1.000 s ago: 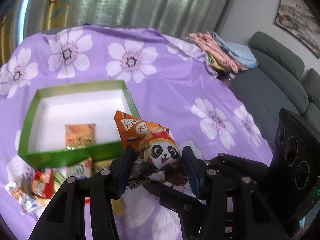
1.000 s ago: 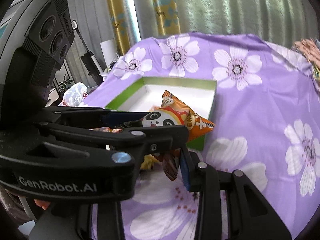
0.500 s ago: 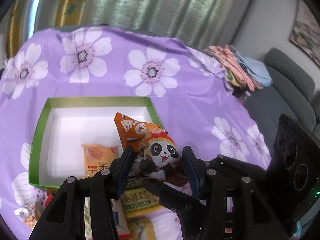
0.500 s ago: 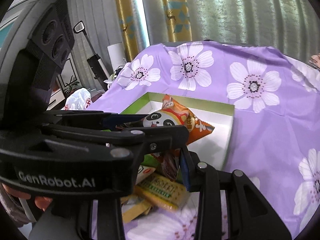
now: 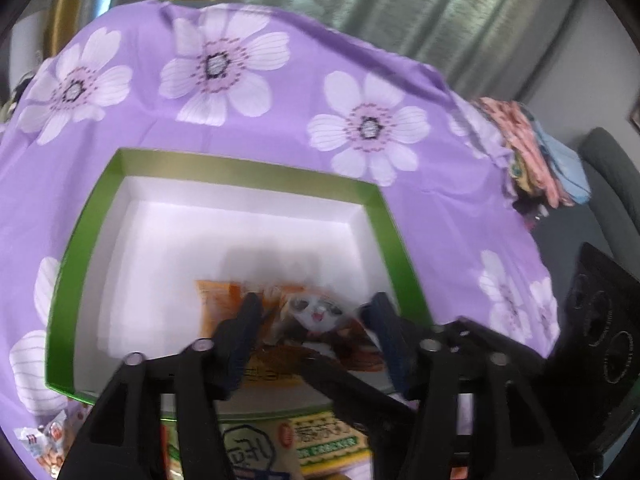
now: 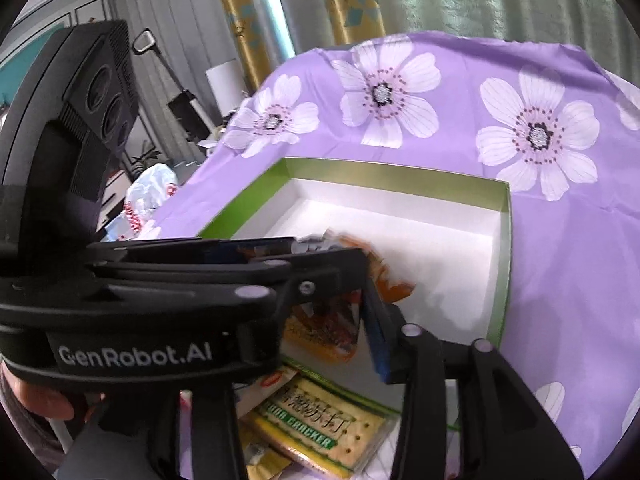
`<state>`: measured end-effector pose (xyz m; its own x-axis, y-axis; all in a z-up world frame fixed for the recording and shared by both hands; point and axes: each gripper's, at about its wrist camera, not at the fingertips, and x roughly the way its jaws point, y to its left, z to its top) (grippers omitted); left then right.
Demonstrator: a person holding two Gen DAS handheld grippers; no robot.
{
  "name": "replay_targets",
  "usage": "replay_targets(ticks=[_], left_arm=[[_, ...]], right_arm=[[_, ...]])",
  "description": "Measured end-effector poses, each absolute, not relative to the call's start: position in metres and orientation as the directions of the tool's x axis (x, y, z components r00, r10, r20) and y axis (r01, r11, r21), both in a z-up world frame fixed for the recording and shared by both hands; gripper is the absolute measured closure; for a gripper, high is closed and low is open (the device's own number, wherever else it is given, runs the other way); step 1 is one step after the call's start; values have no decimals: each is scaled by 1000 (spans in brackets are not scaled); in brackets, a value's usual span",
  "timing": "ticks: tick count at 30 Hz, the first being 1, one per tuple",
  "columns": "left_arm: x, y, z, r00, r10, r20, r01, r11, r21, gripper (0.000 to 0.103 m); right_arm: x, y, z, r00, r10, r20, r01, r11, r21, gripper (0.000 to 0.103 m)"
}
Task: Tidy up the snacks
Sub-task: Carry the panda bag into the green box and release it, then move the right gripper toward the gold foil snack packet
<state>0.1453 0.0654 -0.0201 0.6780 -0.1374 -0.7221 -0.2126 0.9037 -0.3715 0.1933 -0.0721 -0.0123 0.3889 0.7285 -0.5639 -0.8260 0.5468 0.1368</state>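
Both grippers are over the green-walled, white-lined cardboard box (image 5: 394, 236) now, where a second ago they hung short of its near wall, and the orange panda-face snack packet (image 5: 316, 312) has gone from standing up between the pads to lying low and blurred over the box floor. The left gripper (image 5: 314, 314) is opening, its jaws apart with the packet between them, no longer pinched. The right gripper (image 6: 366, 276) is opening too, its pads off the packet's dark lower end. Under the packet sits an orange flat snack pouch (image 5: 218, 292) on the white floor. Nearer, outside the box, a green-and-yellow cracker pack (image 6: 320, 426) lies on the purple flowered cloth (image 5: 256, 140), with small wrapped sweets (image 5: 44, 436) at the near left. Far right, folded fabrics (image 5: 536, 148) sit on the cloth's edge.
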Motion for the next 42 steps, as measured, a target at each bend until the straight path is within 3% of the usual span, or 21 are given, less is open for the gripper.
replay_targets(ticks=[2, 6, 8, 13, 16, 22, 28, 32, 37, 40, 42], left_arm=[[141, 70, -19, 683, -107, -722, -234, 905, -355, 34], [127, 76, -9, 699, -48, -714, -259, 913, -315, 32], [115, 73, 1, 718, 10, -696, -259, 932, -254, 15], [85, 55, 28, 771, 110, -627, -235, 964, -120, 13], [67, 45, 40, 789, 141, -598, -234, 969, -80, 5], [27, 32, 57, 834, 118, -539, -207, 973, -107, 5], [1, 34, 56, 834, 35, -550, -188, 956, -224, 5], [-14, 29, 56, 826, 70, -559, -220, 953, -206, 5], [-50, 22, 67, 908, 33, -417, -155, 952, -264, 1], [-68, 15, 68, 943, 14, -332, -96, 968, -234, 1], [-73, 10, 65, 945, -12, -327, -65, 973, -221, 1]], right_arm=[[195, -75, -13, 417, 711, -566, -812, 571, 119, 42], [194, -92, -9, 427, 721, -545, -797, 585, 150, 41], [189, -103, -6, 439, 724, -532, -790, 593, 154, 40], [169, -127, 2, 459, 732, -504, -786, 599, 155, 32], [154, -137, 5, 465, 731, -499, -786, 600, 148, 27], [118, -155, 10, 509, 708, -491, -773, 626, 102, 19], [89, -169, 17, 527, 706, -473, -768, 634, 91, 17], [70, -174, 21, 555, 693, -461, -761, 646, 55, 13], [54, -181, 25, 576, 688, -442, -754, 656, 38, 6], [48, -186, 27, 582, 685, -438, -749, 661, 39, 4], [44, -187, 26, 579, 686, -440, -751, 659, 40, 3]])
